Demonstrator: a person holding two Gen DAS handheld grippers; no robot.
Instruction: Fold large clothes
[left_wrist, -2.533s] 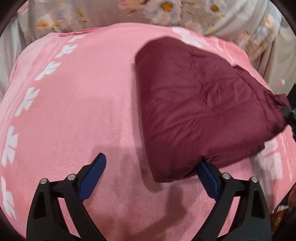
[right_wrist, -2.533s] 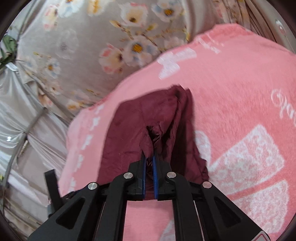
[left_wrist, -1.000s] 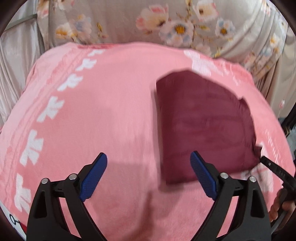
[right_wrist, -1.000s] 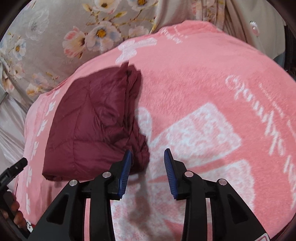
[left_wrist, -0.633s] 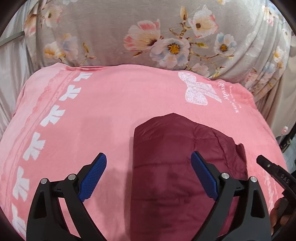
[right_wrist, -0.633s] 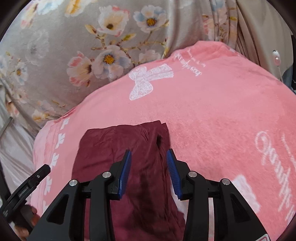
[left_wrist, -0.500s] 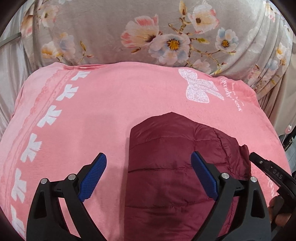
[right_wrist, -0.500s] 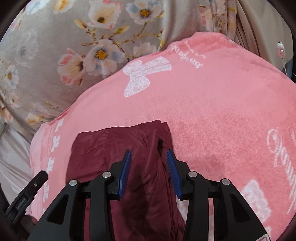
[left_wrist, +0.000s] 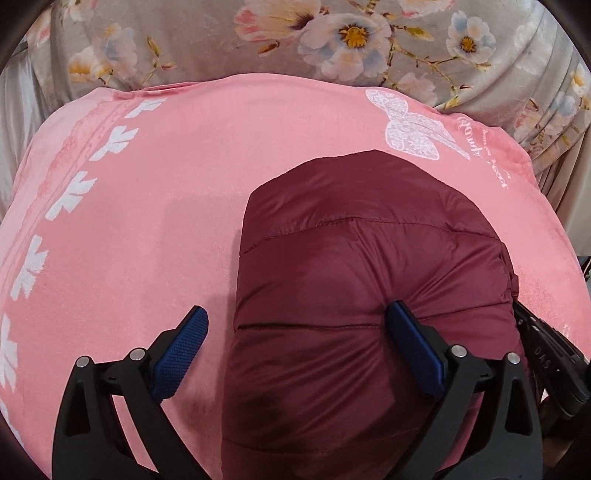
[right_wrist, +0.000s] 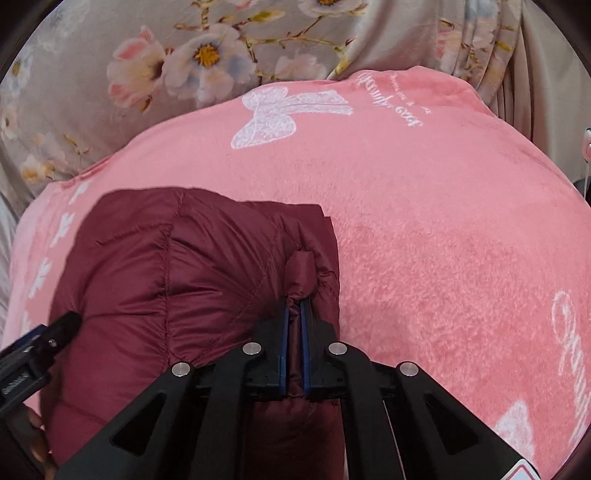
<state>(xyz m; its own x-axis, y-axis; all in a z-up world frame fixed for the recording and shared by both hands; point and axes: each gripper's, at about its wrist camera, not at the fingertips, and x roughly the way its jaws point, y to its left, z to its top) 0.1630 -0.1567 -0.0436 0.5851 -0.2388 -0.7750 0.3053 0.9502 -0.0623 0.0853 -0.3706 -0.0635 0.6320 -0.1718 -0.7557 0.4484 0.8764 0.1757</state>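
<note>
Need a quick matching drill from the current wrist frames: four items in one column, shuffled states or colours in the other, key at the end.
Column one:
1. left gripper
2. right gripper
3. puffy maroon quilted jacket
4. floral grey curtain

Column two:
A. behind the bed
B. folded on the pink plush blanket
C. shut on fabric
D. open wide, one finger pressing the jacket

Pairs: 1-D, 2-C, 3-B, 4-A

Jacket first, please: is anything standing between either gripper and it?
Nothing visible. The right gripper is shut on a fold of the jacket, and the open left gripper straddles its edge, one finger pressing the top.
</note>
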